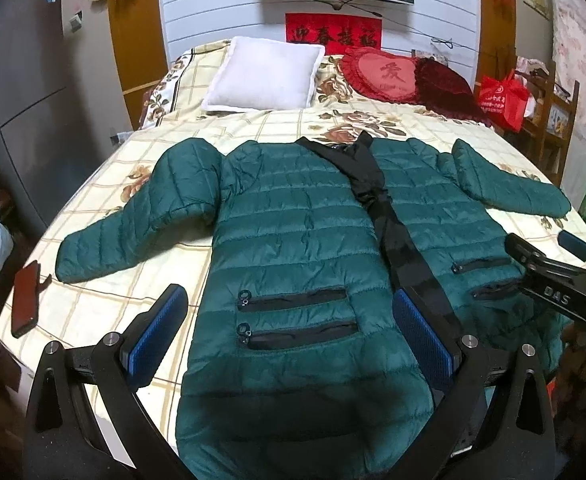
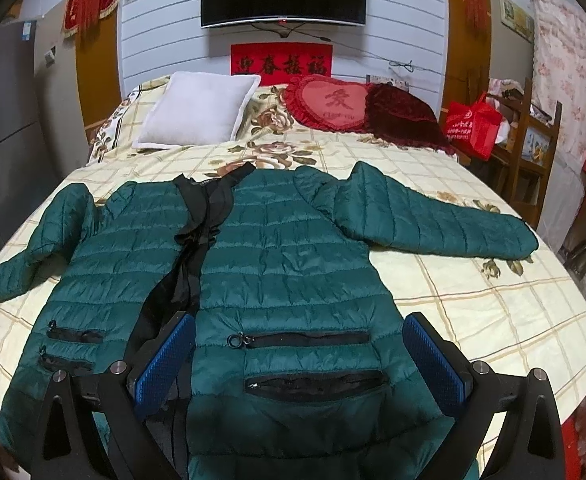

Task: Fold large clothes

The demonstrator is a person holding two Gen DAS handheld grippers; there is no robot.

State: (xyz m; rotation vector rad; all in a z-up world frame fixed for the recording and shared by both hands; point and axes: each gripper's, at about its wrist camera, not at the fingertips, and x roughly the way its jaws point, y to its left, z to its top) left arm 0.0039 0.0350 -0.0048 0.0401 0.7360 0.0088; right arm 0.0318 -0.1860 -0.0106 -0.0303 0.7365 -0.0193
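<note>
A dark green quilted puffer jacket (image 1: 293,216) lies flat, front up, on the bed, sleeves spread to both sides, black zipper band down its middle. It also shows in the right wrist view (image 2: 285,256). My left gripper (image 1: 289,328) is open, hovering above the jacket's left front panel near the hem, holding nothing. My right gripper (image 2: 301,356) is open above the right front panel with its zip pockets, holding nothing. The right gripper also shows at the right edge of the left wrist view (image 1: 549,256).
The bed (image 1: 141,280) has a cream floral checked cover. A white pillow (image 1: 261,76) and red heart cushion (image 1: 385,76) lie at the head. A phone (image 1: 25,298) lies at the bed's left edge. A red bag (image 2: 473,124) and wooden rack stand right.
</note>
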